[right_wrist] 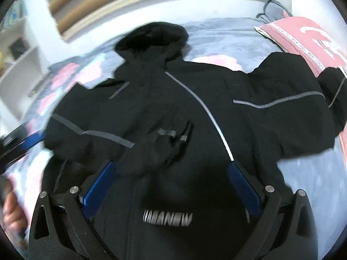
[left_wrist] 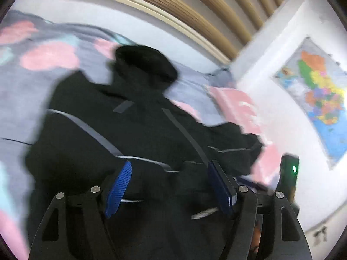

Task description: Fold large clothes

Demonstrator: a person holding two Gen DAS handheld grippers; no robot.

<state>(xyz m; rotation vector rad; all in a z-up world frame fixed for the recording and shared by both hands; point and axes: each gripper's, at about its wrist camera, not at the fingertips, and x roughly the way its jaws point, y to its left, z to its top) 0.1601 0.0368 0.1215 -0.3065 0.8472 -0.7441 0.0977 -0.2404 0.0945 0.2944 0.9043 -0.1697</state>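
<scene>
The left gripper (left_wrist: pixel 169 186) was angled down over the near part of a black hooded jacket with grey reflective stripes (right_wrist: pixel 173 112), its blue-padded jaws spread wide with nothing pinched. The right gripper (right_wrist: pixel 173 188) was tilted steeply down above the jacket's chest, its jaws likewise held apart and empty. The jacket was spread on a grey bedspread with pink blotches (right_wrist: pixel 227 39), hood far, one sleeve reaching right onto a pink pillow (right_wrist: pixel 303 36). Motion blur softened the left view; a hand (right_wrist: pixel 10 212) was cut off at the right view's near left edge.
</scene>
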